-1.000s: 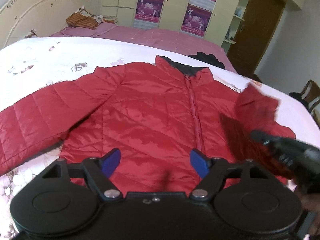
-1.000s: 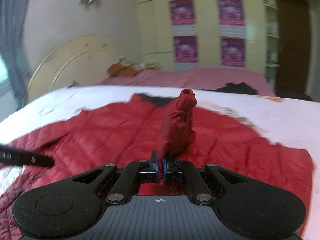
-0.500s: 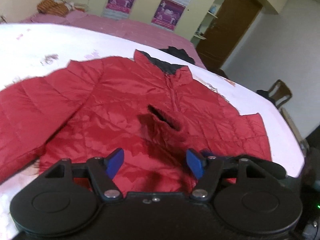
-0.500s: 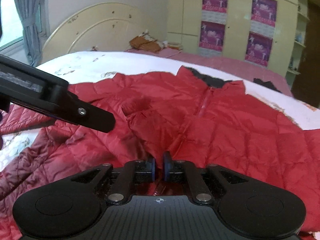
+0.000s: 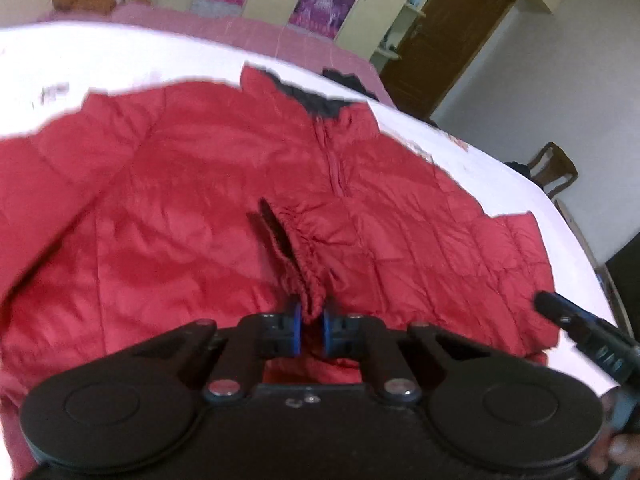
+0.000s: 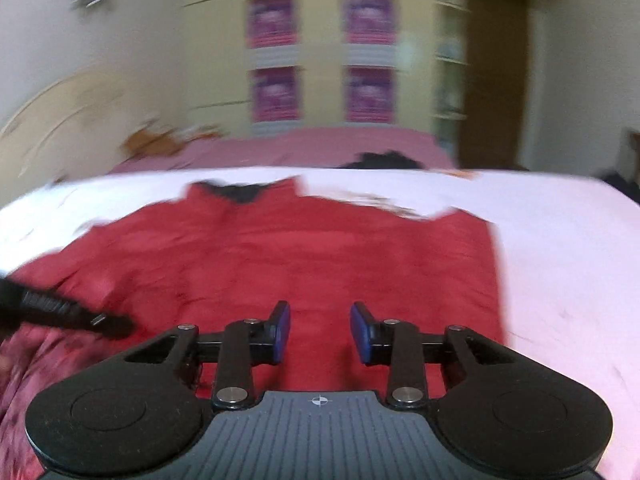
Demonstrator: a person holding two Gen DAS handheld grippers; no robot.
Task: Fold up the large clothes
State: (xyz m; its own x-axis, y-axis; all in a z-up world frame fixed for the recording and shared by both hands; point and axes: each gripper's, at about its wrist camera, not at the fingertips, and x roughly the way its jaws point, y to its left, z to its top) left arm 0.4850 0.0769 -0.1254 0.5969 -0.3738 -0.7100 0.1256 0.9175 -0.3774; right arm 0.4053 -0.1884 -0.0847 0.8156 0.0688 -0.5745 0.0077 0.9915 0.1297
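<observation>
On the bed, the left wrist view shows the left gripper pinching only the cuff of the spread red jacket, a thin hold that could slip; in the right wrist view the right gripper, fingers just closing, part-open and empty, could snag the jacket.

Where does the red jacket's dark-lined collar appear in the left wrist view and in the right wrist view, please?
Left wrist view: the collar sits upper centre, at the top of the zip, far beyond the left hand-held gripper.
Right wrist view: the collar sits left of centre, at the jacket's far edge.
Shared landmark: the purple posters on the cupboard doors.
</observation>
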